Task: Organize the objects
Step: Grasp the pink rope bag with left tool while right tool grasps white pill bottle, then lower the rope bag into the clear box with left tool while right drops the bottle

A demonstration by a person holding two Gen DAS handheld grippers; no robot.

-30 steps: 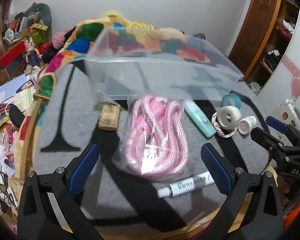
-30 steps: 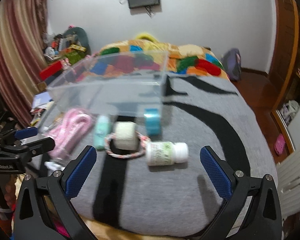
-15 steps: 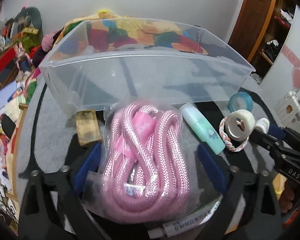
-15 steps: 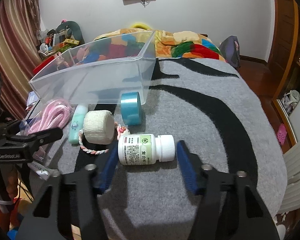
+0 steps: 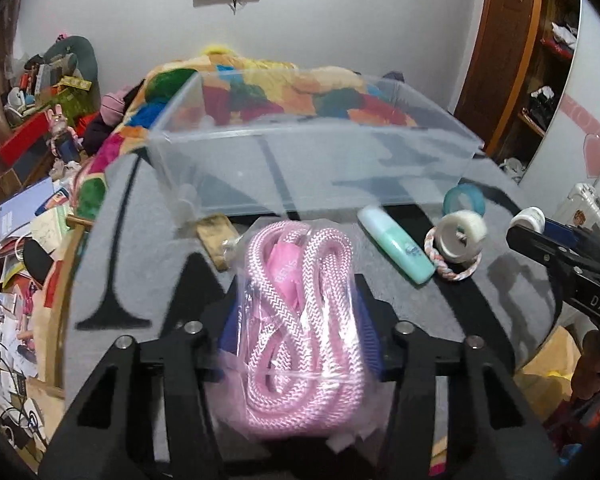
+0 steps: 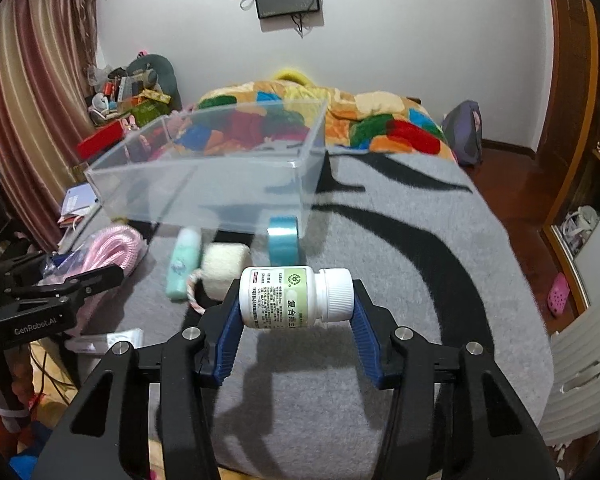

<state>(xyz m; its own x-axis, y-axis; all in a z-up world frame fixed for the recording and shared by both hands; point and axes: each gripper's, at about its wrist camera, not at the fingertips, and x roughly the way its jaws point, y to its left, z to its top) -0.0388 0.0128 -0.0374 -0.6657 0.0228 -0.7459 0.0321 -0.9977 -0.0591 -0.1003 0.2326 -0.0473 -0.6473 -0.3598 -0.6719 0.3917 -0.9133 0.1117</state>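
My left gripper (image 5: pixel 296 320) is shut on a bagged pink rope (image 5: pixel 300 320) and holds it above the grey blanket, in front of the clear plastic bin (image 5: pixel 312 168). My right gripper (image 6: pixel 296 300) is shut on a white pill bottle (image 6: pixel 294 297), lifted off the blanket, with the clear bin (image 6: pixel 204 184) further ahead to the left. A mint tube (image 5: pixel 396 250), a white tape roll (image 5: pixel 460 234) on a braided ring and a blue tape roll (image 5: pixel 464 200) lie between the grippers. The left gripper also shows in the right wrist view (image 6: pixel 60 284).
A small tan pouch (image 5: pixel 216 236) lies by the bin's near left corner. A white tube (image 6: pixel 108 340) lies at the blanket's near left edge. Clutter covers the floor to the left. A colourful quilt (image 6: pixel 380 128) lies behind the bin.
Both grippers have closed and lifted: the left on the bagged pink rope, the right on the pill bottle, which were lying on the blanket before.
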